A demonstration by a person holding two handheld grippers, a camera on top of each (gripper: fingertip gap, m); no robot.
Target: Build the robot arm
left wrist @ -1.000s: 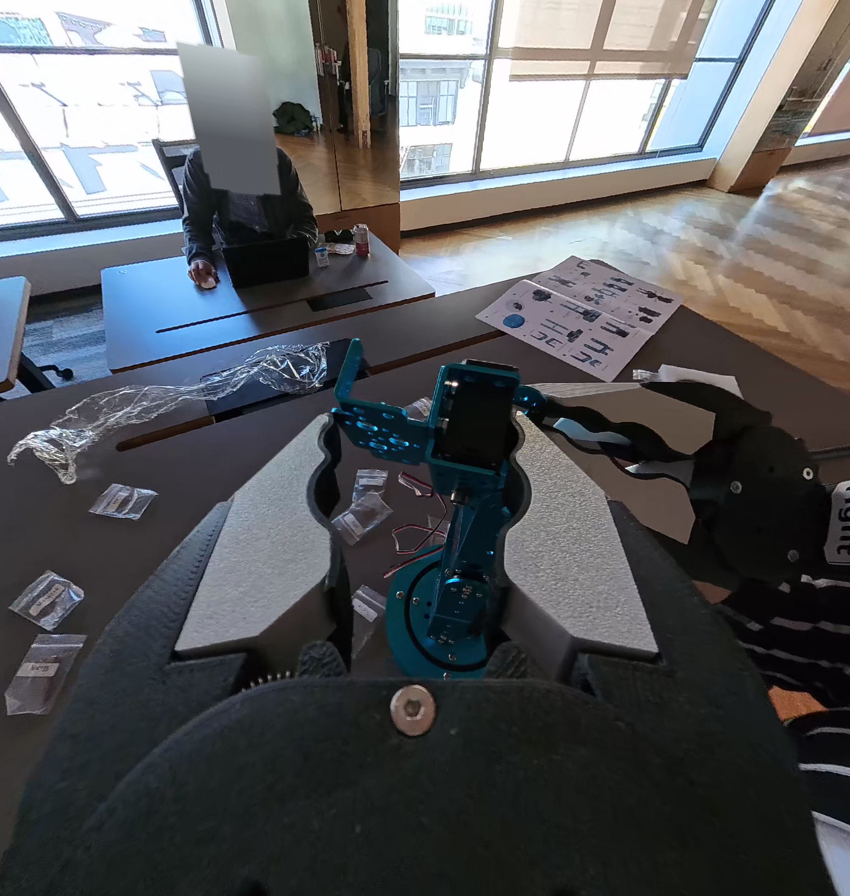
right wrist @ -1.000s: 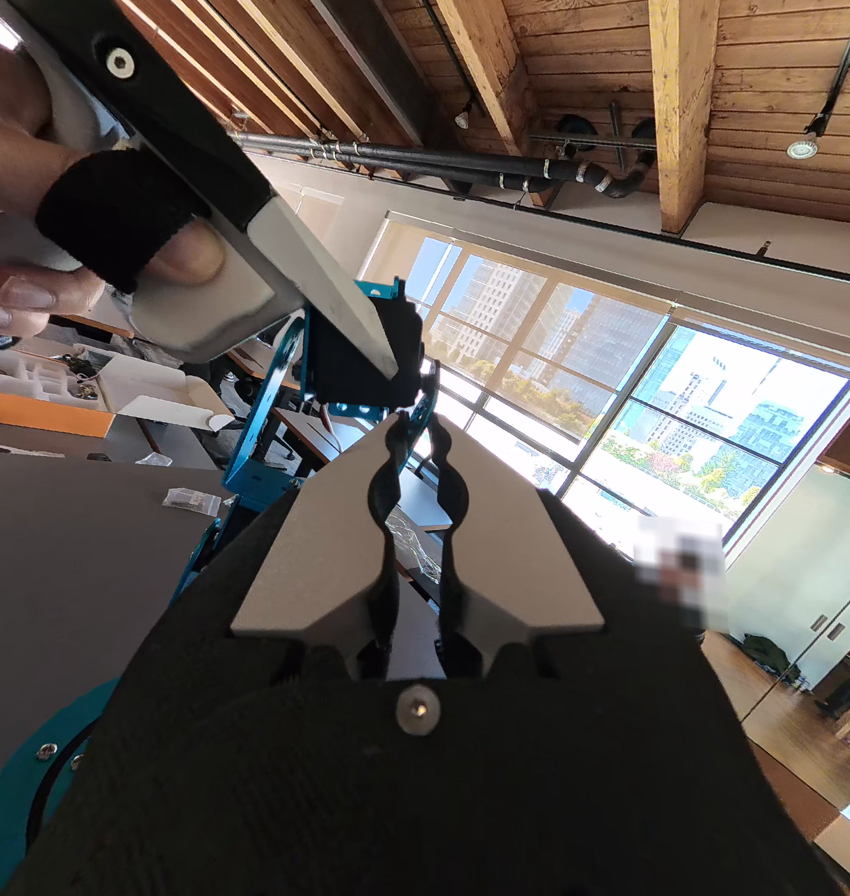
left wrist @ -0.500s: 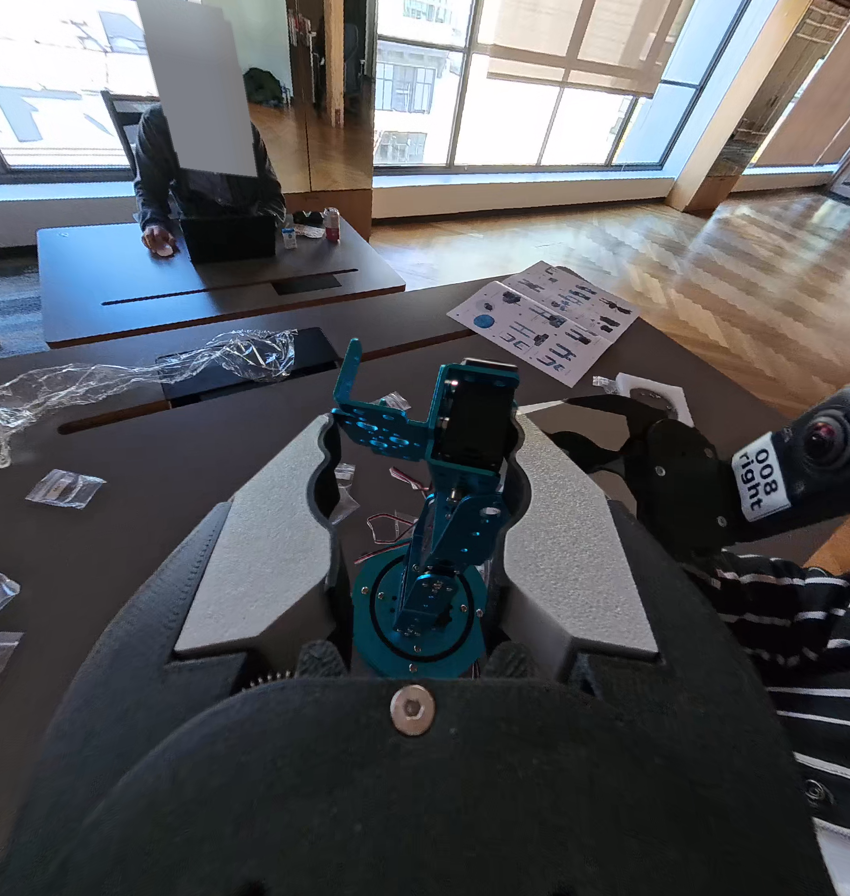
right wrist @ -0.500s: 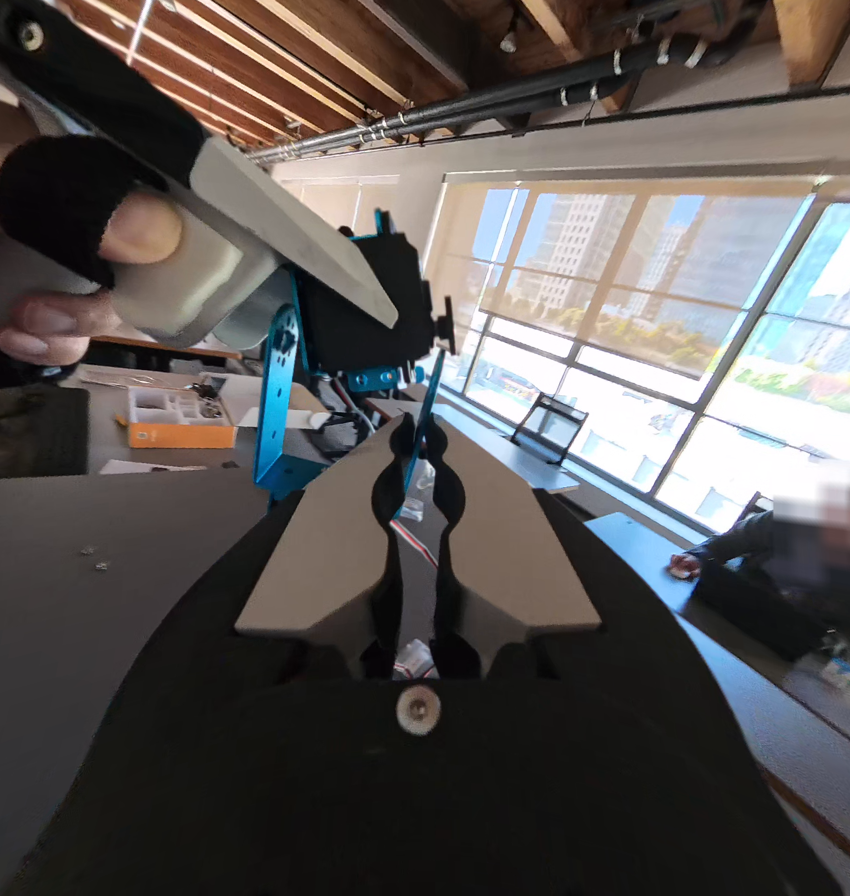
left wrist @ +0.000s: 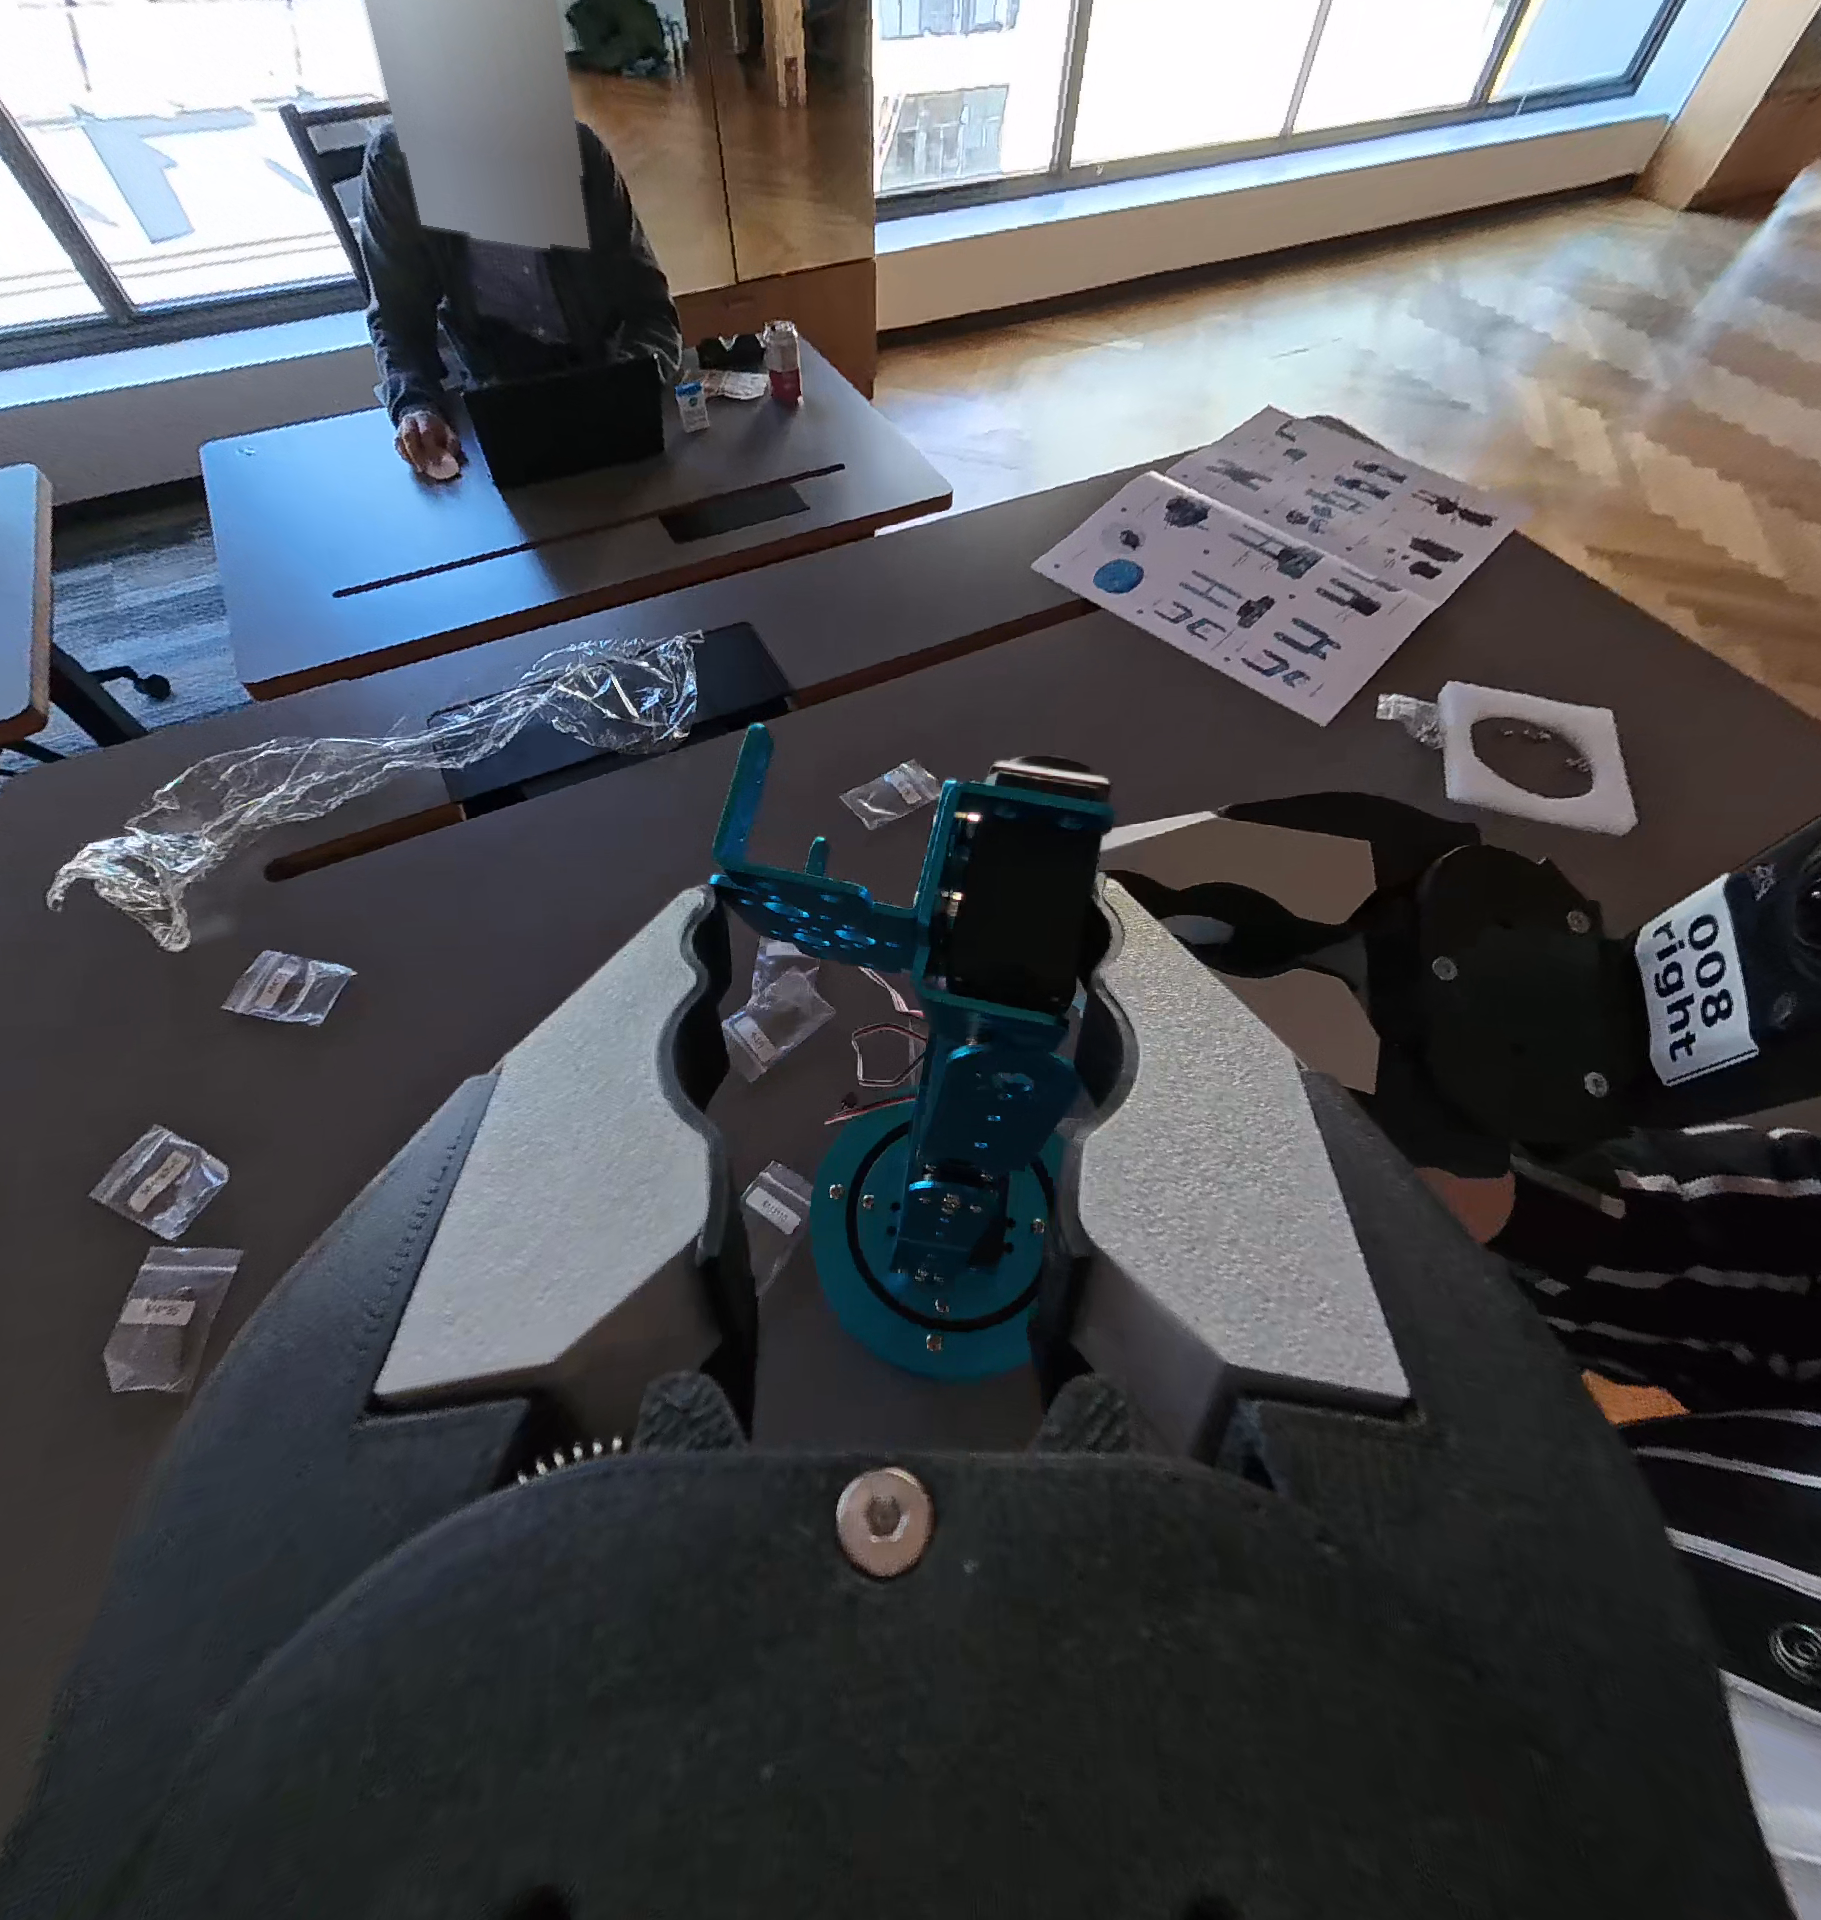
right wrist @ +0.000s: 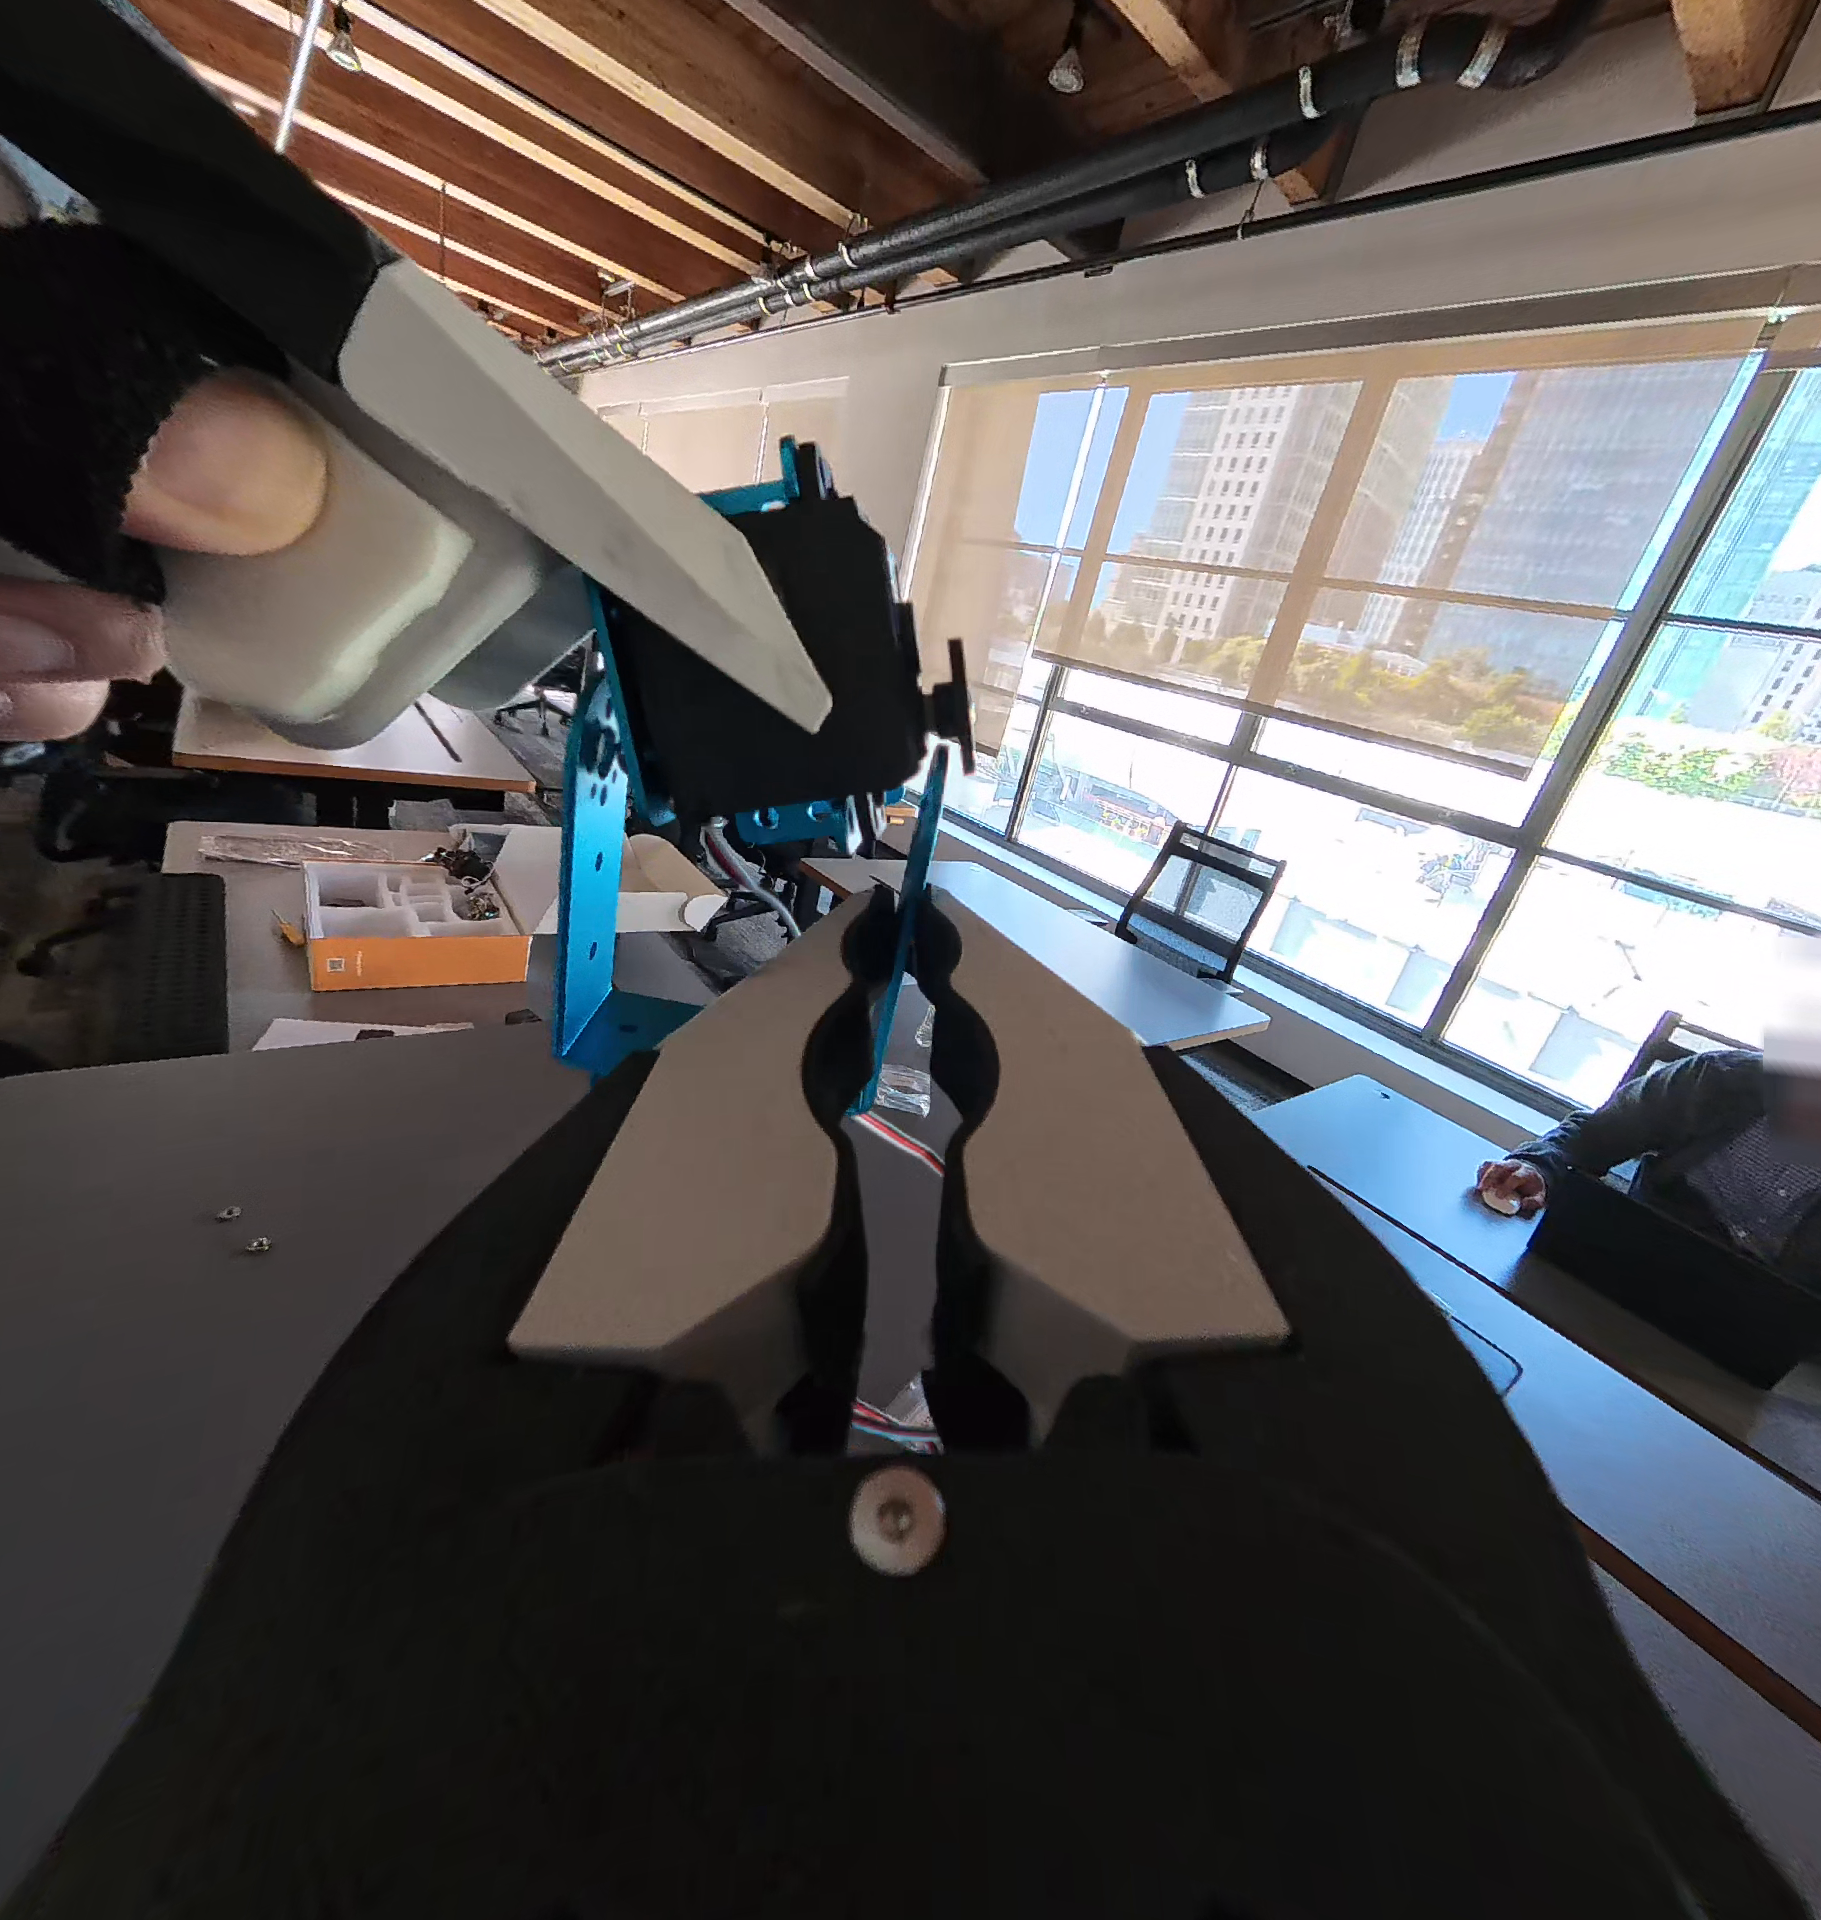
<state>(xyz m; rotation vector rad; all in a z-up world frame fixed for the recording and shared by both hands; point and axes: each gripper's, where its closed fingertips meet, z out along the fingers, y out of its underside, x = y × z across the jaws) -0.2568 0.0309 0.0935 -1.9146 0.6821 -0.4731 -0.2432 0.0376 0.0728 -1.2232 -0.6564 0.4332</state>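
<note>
A blue metal bracket assembly (left wrist: 947, 1101) with a black servo (left wrist: 1010, 914) and a round blue base (left wrist: 937, 1278) stands between my left gripper's fingers. My left gripper (left wrist: 901, 914) is shut on it: one pad presses the flat blue plate (left wrist: 792, 920), the other presses the servo's side. In the right wrist view the left gripper's finger (right wrist: 594, 520) lies against the servo (right wrist: 781, 707). My right gripper (right wrist: 901, 925) is shut on the thin blue bracket arm (right wrist: 921, 831), which runs edge-on between its pads. In the left wrist view the right gripper (left wrist: 1155, 873) reaches in from the right, with its tips hidden behind the servo.
On the dark table (left wrist: 470, 935) lie several small plastic bags (left wrist: 288, 987), crumpled clear wrap (left wrist: 418, 748), a printed sheet (left wrist: 1280, 551) and a white foam square (left wrist: 1529, 758). An orange box with a white insert (right wrist: 418, 935) sits behind. A person sits at the far desk (left wrist: 573, 499). Left and right tips are no more than a few centimetres apart.
My right gripper's pads have closed the last bit onto the thin blue bracket arm, and that view has tilted down toward the table. My left gripper keeps the same hold on the assembly.
</note>
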